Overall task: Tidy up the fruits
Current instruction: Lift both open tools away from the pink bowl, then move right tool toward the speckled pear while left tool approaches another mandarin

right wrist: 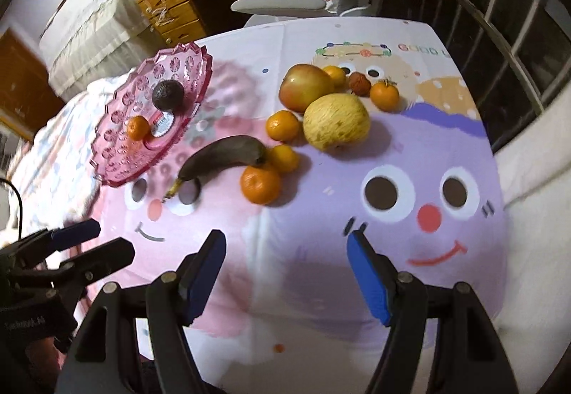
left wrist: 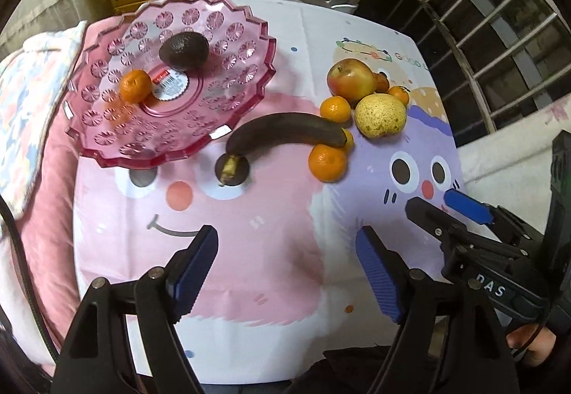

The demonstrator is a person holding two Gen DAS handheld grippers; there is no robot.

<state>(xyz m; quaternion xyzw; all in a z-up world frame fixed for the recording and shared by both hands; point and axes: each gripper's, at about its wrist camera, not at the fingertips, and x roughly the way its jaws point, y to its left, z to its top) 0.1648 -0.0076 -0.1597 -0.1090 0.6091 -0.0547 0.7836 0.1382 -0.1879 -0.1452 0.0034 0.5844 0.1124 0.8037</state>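
Tongs [left wrist: 287, 244] empty; small fruit [left wrist: 382, 81] half-hidden.

The tablecloth [left wrist: 285, 37] carries the printed words "GOOD U…" near its far right corner, the rest cut off at the edge. The right gripper [left wrist: 433, 206] body shows the letters "DAS". A red-and-white sticker [left wrist: 170, 82] at the centre of the pink plate [left wrist: 107, 130] has print too small to read.
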